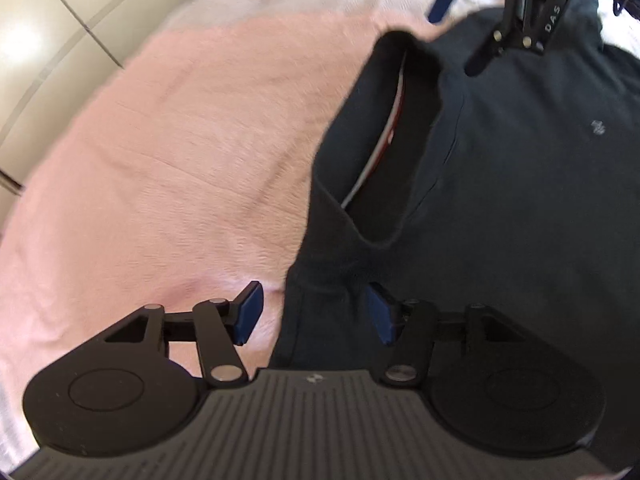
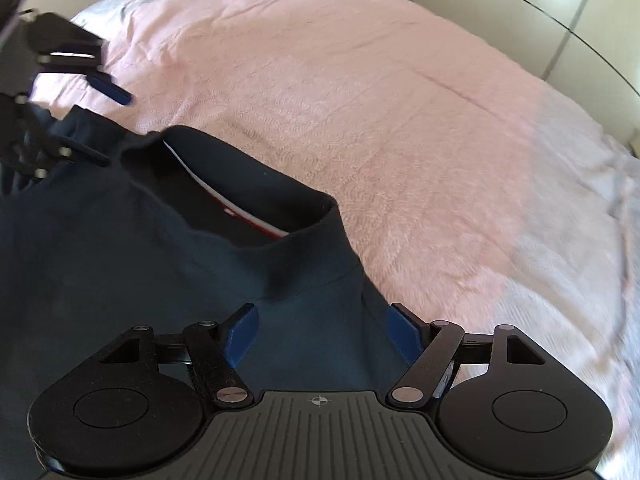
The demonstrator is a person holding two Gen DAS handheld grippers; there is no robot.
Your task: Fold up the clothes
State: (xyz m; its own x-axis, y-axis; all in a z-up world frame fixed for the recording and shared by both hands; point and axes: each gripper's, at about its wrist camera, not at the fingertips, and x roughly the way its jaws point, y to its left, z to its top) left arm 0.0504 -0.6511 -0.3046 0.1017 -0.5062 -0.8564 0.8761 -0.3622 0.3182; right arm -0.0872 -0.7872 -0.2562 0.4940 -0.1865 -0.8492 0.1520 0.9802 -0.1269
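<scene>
Bright daylight; pink bedspread (image 1: 180,140) washed pale at edges; motion blur, strong fisheye bending; dark shirt (image 2: 120,260) underexposed.

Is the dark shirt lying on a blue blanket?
No, the dark shirt lies on a pink blanket in the right wrist view.

A dark navy shirt (image 1: 520,200) lies spread on a pink bedcover (image 1: 180,152), filling the view from one to five o'clock. Its open collar (image 1: 396,140) sits near the centre, with a white and red band showing inside. At six o'clock the left gripper (image 1: 316,314) stands with its blue pads (image 1: 250,314) apart astride the shirt's shoulder edge. At one o'clock the right gripper (image 1: 480,60) hangs over the fabric.
</scene>
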